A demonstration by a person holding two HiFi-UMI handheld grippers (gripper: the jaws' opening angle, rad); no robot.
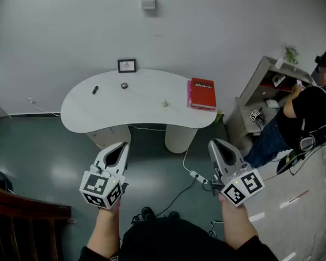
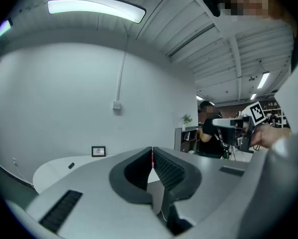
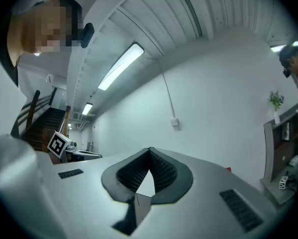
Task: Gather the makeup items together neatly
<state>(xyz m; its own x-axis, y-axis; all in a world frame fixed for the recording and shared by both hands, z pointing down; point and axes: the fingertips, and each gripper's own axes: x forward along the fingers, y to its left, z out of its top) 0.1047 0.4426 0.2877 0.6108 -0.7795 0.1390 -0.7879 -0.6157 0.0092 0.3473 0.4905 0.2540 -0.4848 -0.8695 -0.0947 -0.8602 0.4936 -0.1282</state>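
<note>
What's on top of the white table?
A red book, a small picture frame, a black stick-shaped item, a round dark item and a tiny pale item. Anything under the book is covered.

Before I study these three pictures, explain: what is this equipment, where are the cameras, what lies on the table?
A person holds a two-jaw gripper in each hand. The head view looks down from a head camera: the left gripper and right gripper, both shut and empty, hang short of the white table. The two gripper views come from a camera on each gripper, looking along its jaws. On the table: a red book, a dark stick, a round dark item, a pale item, a framed picture at the back.
</note>
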